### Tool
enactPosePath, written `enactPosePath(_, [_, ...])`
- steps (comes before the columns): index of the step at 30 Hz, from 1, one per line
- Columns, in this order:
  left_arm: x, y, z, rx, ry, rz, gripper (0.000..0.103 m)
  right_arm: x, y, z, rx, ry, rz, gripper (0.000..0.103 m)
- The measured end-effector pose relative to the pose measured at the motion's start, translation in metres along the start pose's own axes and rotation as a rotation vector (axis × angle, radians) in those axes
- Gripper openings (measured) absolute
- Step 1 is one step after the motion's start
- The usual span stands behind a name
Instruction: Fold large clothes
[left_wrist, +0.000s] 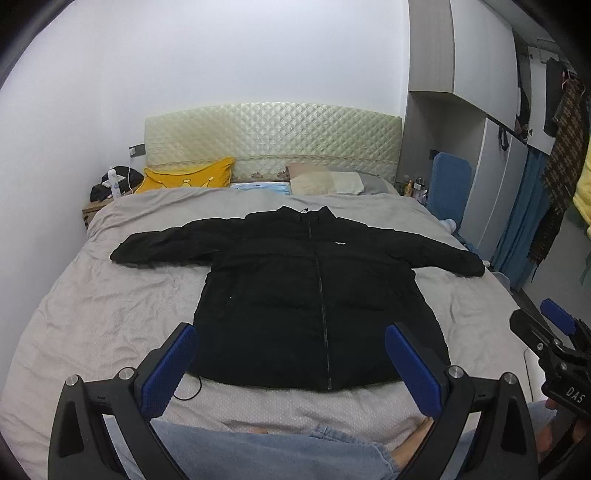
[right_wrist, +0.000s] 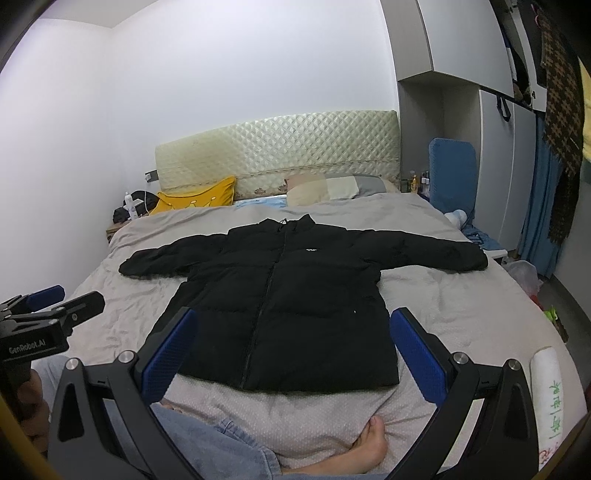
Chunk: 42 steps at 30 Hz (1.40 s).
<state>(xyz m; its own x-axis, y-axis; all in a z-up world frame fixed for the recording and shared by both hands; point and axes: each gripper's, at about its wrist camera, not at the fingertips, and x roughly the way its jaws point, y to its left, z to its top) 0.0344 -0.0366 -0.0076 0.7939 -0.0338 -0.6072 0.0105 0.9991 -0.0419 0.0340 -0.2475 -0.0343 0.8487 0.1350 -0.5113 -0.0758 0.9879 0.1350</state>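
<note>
From the left wrist view, the jacket (left_wrist: 314, 291) lies flat and face up on the bed (left_wrist: 110, 295), zipped, collar toward the headboard, both sleeves spread wide. The left gripper (left_wrist: 291, 365) hangs above the hem with its jaws wide apart and nothing between them. The right gripper (left_wrist: 554, 332) shows at the right edge, off the cloth; from here I cannot tell how its jaws stand. Nothing is folded yet, so the step in hand looks like the first fold, probably a sleeve brought across the chest. The left sleeve end (left_wrist: 125, 253) is well away from the gripper, so a long reach is needed. A pinch at the cuff edge, through both layers, should stop the puffy fabric from slipping.

From the right wrist view, the right gripper (right_wrist: 293, 350) also hovers near the hem, jaws wide apart and empty. The right sleeve end (right_wrist: 476, 254) lies near the bed's edge, at some risk of dragging off. It seems best to lift it low and lay it straight across. The left gripper (right_wrist: 48, 306) shows at the left edge, beside the jacket (right_wrist: 288, 295), not touching it. The padding will likely spring back, so pressing each fold down should help.
</note>
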Motion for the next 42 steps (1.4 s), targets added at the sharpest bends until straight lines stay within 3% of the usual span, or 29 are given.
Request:
enactPosePath(16, [0.045, 0.008, 0.031, -0.005, -0.027, -0.032, 0.102, 0.042, -0.007, 0.022, -0.005, 0.010, -0.034, 0.103])
enactPosePath(28, [0.152, 0.036, 0.073, -0.047, -0.066, -0.068, 0.102, 0.140, -0.062, 0.046, 0.064, 0.012, -0.100, 0.103])
enactPosePath(32, [0.190, 0.046, 0.086, -0.058, -0.039, -0.069, 0.102, 0.160, -0.075, 0.055, 0.038, -0.004, -0.139, 0.103])
enactPosePath(36, [0.223, 0.051, 0.091, -0.053, 0.006, -0.076, 0.102, 0.176, -0.088, 0.069, 0.021, -0.039, -0.118, 0.103])
enactPosePath(42, [0.257, 0.051, 0.090, -0.022, -0.001, -0.056, 0.102, 0.211, -0.119, 0.080, 0.064, -0.084, -0.128, 0.103])
